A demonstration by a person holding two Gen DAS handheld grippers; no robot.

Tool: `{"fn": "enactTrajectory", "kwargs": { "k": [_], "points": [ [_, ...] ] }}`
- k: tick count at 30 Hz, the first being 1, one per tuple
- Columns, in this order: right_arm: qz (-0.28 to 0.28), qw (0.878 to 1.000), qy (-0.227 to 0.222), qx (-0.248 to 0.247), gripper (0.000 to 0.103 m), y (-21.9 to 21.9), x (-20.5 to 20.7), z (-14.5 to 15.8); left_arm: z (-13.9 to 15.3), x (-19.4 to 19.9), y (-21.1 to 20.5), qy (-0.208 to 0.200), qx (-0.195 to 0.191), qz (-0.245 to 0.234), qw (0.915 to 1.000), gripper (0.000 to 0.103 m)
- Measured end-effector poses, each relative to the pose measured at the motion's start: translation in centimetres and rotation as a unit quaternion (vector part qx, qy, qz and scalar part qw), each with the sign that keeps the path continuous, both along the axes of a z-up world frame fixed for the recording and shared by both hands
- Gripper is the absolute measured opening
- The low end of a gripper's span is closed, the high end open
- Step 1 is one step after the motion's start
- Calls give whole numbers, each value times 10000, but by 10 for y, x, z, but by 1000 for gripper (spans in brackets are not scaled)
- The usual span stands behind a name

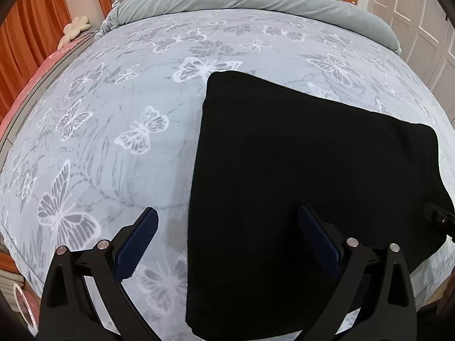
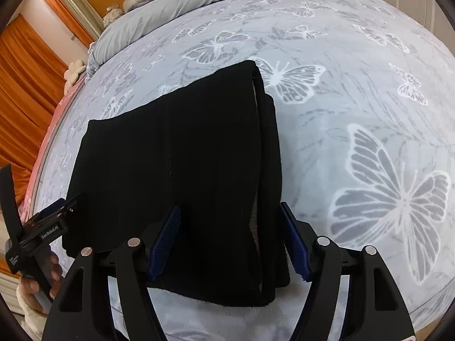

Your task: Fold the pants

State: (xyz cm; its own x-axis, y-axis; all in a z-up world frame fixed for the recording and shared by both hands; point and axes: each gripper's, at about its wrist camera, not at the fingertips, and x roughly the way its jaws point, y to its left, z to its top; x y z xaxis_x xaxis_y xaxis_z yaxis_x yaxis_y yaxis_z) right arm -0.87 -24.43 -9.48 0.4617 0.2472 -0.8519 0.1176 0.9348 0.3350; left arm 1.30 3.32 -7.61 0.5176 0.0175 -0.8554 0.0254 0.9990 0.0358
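Black knit pants [image 1: 298, 170], folded into a compact, roughly rectangular stack, flat on the bed [image 1: 128, 91] near its front edge. Matte, fine-ribbed fabric; fuzzy nap along the cut edges; stacked layers visible at the right side in the right wrist view [image 2: 176, 156], with a pale fleecy lining showing between them.

Bed cover: soft, short-pile fleece, pale blue-grey, printed with white-outlined butterflies and grey leaf stems. Plain grey duvet [image 1: 256, 0] bunched in a thick roll across the far end.

Left claw [image 1: 227, 238]: spread wide, gripping nothing. Left finger above bare cover, right finger above the pants' left part; left edge of the stack between the two. Blue pads [image 1: 136, 244] ribbed, with serrated edges; black rigid frame with silver pins.

Right claw [image 2: 230, 241]: partly spread, straddling the stack's right portion. Left pad [image 2: 165, 241] over the fabric, right pad just beside the layered edge; no pinch on the cloth visible.

Orange pleated curtain [image 1: 28, 42] left of the bed. White panelled doors [image 1: 421, 22] on the right.

Hand [image 2: 37, 287] on the left claw's handle, bottom left of the right wrist view.
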Motion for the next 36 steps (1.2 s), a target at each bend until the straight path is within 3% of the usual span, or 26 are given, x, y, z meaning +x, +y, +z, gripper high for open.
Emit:
{"fn": "enactTrajectory", "kwargs": {
  "k": [12, 15, 16, 19, 21, 22, 24, 25, 26, 28, 30, 32, 33, 34, 36],
  "points": [
    [-52, 9996, 162, 213, 71, -6, -2, 0, 1, -3, -1, 95, -132, -72, 9998, 98],
    [1, 9994, 214, 280, 72, -7, -7, -2, -1, -5, 6, 453, -968, -310, 9938, 98],
    [23, 9993, 224, 291, 73, -7, -7, -2, -8, -4, 10, 699, -1332, -354, 9880, 98],
    [-6, 9980, 355, 521, 75, -10, -4, -11, -28, 0, 25, 1148, -1997, -258, 9728, 98],
    [-57, 9973, 315, 662, 73, -11, -2, -14, -28, 1, 31, 1110, -2183, -257, 9692, 98],
    [-22, 9975, 275, 653, 68, -9, -2, -12, -28, 2, 30, 1113, -2217, -293, 9683, 98],
    [65, 9976, 25, 682, 43, -5, -6, -2, -29, 4, 29, 1117, -2304, -310, 9662, 97],
    [109, 9976, -95, 679, 33, -5, -9, 4, -28, 6, 27, 1118, -2376, -342, 9643, 90],
    [132, 9973, -232, 683, 31, -4, -14, 12, -28, 8, 25, 1120, -2396, -362, 9637, 88],
    [250, 9941, -520, 918, 30, -4, -28, 30, -22, 9, 24, 1049, -2442, -403, 9632, 57],
    [341, 9923, -692, 973, 30, -2, -42, 43, -12, 7, 27, 984, -2589, -537, 9594, 42],
    [292, 9926, -650, 979, 30, -2, -54, 41, 7, -2, 32, 782, -2632, -662, 9593, 39],
    [226, 9937, -516, 968, 31, -3, -58, 31, 15, -7, 33, 692, -2583, -716, 9609, 33],
    [174, 9952, -365, 891, 35, -4, -60, 20, 21, -14, 32, 690, -2567, -832, 9604, 33],
    [17, 9971, 56, 760, 52, -8, -55, -4, 18, -25, 32, 812, -2576, -867, 9589, 35]
  ]
}}
